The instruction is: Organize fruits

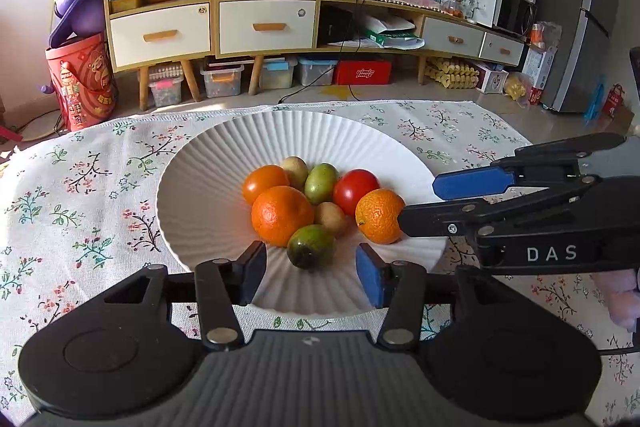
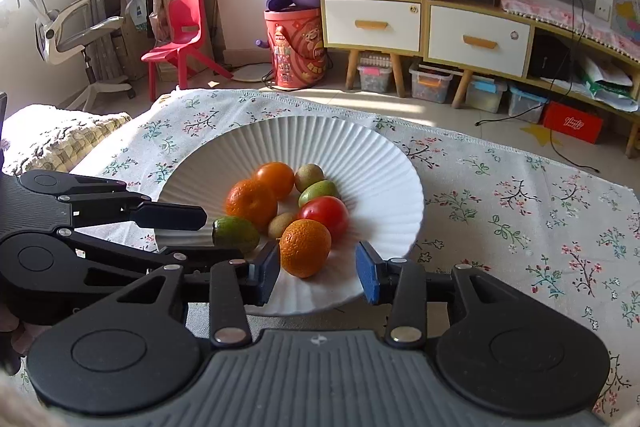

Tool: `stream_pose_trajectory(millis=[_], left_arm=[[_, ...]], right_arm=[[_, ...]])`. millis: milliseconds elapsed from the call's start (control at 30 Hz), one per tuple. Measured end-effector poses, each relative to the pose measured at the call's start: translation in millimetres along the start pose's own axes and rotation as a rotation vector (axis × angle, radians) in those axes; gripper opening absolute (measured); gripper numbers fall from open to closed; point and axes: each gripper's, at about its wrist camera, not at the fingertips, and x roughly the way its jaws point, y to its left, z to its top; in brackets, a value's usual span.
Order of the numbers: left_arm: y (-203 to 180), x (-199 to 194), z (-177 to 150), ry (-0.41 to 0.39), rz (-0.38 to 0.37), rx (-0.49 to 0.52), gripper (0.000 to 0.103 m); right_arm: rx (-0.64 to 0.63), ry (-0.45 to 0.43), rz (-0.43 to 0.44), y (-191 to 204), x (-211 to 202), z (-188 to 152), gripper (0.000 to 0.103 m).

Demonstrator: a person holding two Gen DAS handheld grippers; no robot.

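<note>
A white ribbed plate (image 1: 208,187) (image 2: 380,163) on the floral cloth holds several fruits: two oranges, tomatoes, kiwis and green fruits. My left gripper (image 1: 311,273) is open over the plate's near rim, with a green fruit (image 1: 311,246) (image 2: 236,234) just ahead of its jaws. My right gripper (image 2: 318,273) (image 1: 418,205) is open; an orange (image 2: 305,247) (image 1: 379,215) sits between its fingertips, untouched by the blue pad on the right. A larger orange (image 1: 282,214) (image 2: 251,202) and a red tomato (image 1: 355,189) (image 2: 325,213) lie in the middle.
The table carries a floral tablecloth (image 1: 80,195) (image 2: 520,211). Beyond it are a low cabinet with drawers (image 1: 264,23), storage boxes on the floor, a red bucket (image 1: 80,83), a red chair (image 2: 180,39) and a fridge (image 1: 576,7).
</note>
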Motion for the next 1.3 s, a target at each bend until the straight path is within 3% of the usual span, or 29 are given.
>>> stream_pose_trajectory(millis=[200, 367, 633, 1000, 1300], left_arm=[[2, -13, -6, -0.02, 0.013, -0.022, 0.05], [1, -28, -12, -0.03, 0.048, -0.03, 0.067], [-2, -50, -26, -0.012, 0.111, -0.108, 0.081], [-10, -75, -47, 0.021, 0.187, -0.208, 0.092], [-19, -84, -51, 0.066, 0.246, -0.18, 0.092]], right_arm=[[0.04, -0.038, -0.044, -4, -10, -3, 0.058], [0.082, -0.045, -0.086, -8, -20, -11, 0.064], [0.148, -0.061, -0.131, 0, -46, -27, 0.076], [0.194, -0.012, -0.19, 23, -54, -52, 0.086], [0.228, -0.006, -0.25, 25, -63, -59, 0.096]])
